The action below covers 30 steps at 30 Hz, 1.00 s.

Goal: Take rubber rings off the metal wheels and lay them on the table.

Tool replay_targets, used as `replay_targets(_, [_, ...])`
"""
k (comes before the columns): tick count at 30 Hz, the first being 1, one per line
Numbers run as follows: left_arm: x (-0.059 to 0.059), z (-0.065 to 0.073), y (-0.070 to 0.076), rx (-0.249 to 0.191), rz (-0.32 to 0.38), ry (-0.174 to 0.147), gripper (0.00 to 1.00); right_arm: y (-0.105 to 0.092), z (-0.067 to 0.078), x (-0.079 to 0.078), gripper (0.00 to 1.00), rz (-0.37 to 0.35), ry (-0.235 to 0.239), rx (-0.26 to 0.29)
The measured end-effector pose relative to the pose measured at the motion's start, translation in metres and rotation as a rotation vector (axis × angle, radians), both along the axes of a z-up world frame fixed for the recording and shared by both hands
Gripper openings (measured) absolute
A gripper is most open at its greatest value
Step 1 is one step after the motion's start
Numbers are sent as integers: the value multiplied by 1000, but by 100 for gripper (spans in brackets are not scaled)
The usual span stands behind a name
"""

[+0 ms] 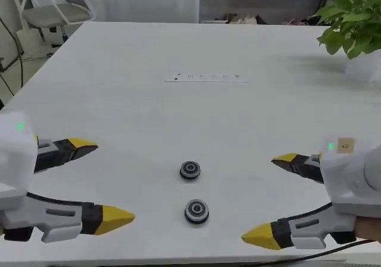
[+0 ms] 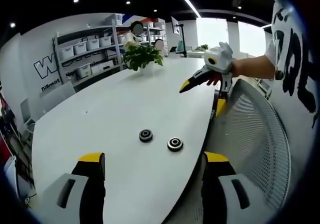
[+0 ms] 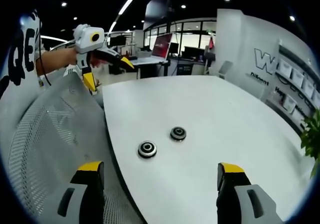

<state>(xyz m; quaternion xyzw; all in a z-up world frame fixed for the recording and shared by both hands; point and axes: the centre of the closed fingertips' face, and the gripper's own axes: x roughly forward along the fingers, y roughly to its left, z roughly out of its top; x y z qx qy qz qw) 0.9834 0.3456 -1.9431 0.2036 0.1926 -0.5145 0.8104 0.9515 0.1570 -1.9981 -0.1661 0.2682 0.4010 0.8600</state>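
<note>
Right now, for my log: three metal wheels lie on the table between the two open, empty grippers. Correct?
No: two, not three, a far wheel and a near wheel, on the table between the open, empty left gripper and right gripper; the head view shows it.

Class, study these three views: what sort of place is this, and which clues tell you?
Probably an office-like lab or workroom: a large white table, wall shelves of storage bins and a potted plant.
</note>
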Motion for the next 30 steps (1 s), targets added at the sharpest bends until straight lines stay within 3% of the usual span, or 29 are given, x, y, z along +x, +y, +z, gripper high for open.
replay_targets(9, [10,3,-14,-14,-19,-13,79,8,-3,9,91,40,-12,-12])
replay_targets(16, [12,-2,-18,4,-44,-14,78,10,-12,12,90,65,-5,-21])
replay_targets(24, [18,-9,-25,11,-60,4,78,16,-15,21,88,91,-5,-15])
replay_targets(26, [19,-12,-27,12,-60,25,78,17,-16,23,88,99,-8,-20])
replay_targets(30, [21,-15,-33,14,-78,27,78,17,-20,26,86,108,-6,-23])
